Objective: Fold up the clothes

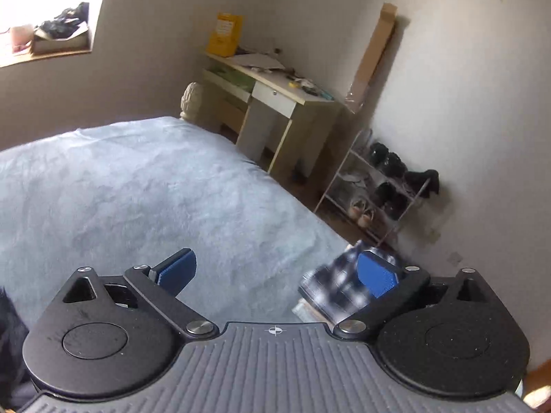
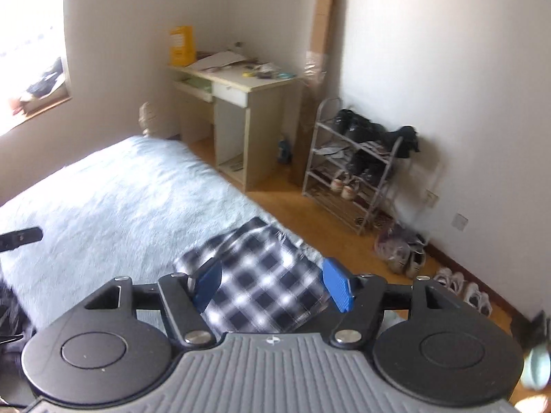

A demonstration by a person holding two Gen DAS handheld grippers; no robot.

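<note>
A folded black-and-white checked garment [image 2: 261, 282] lies at the near right corner of the light blue bed [image 2: 110, 199]. My right gripper [image 2: 273, 284] is open above it, blue pads on either side, not touching it. In the left wrist view my left gripper [image 1: 277, 272] is open over the bed [image 1: 137, 186]; the checked garment [image 1: 339, 289] lies behind its right pad [image 1: 375, 273]. A dark garment [image 1: 8, 337] shows at the far left edge.
A desk [image 2: 248, 110] with clutter and a yellow box [image 2: 180, 46] stands beyond the bed. A shoe rack [image 2: 354, 168] stands against the right wall, with loose shoes [image 2: 458, 285] on the wooden floor. A window [image 1: 41, 13] is at upper left.
</note>
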